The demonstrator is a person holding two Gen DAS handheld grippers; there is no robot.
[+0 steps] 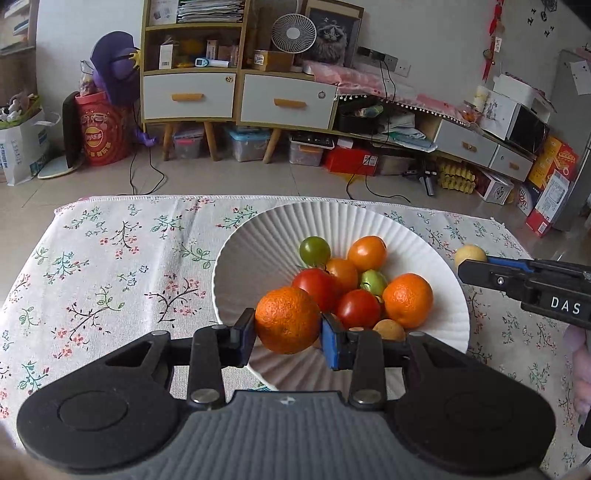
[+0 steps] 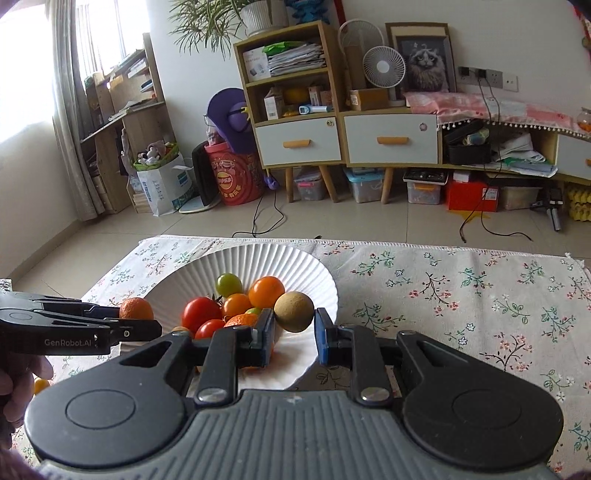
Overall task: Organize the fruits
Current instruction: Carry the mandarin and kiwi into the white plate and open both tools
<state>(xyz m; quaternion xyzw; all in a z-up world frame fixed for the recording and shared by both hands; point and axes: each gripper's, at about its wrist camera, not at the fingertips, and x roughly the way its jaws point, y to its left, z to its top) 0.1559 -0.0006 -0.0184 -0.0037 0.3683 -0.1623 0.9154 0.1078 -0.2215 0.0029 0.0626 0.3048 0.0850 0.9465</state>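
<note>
We hold an orange (image 1: 287,319) clamped between the blue pads of our left gripper (image 1: 288,334), lifted over the near rim of a white ribbed bowl (image 1: 258,236). The fruit is round, with no long axis to line up, so the coming move seems to turn only on where the bowl's hollow lies: from this gripper it opens at about one o'clock, just ahead and below. Inside, from the left wrist view, a second orange (image 1: 407,300) sits at three o'clock of the pile, red tomatoes (image 1: 357,308) in the middle, an orange tomato (image 1: 366,253) and a green one (image 1: 314,251) at twelve. Our right gripper (image 2: 294,328) grips a small tan round fruit (image 2: 294,312), probably a longan, and hovers over the bowl's right edge; from there the hollow lies at about ten o'clock. Both hands look about equally near the bowl, the left one already above its inner slope. The bowl rests on a floral tablecloth (image 1: 110,258) covering the table. Beyond, at twelve o'clock, a wooden cabinet (image 1: 192,96) with white drawers stands against the wall, a small fan (image 1: 294,33) on top.
</note>
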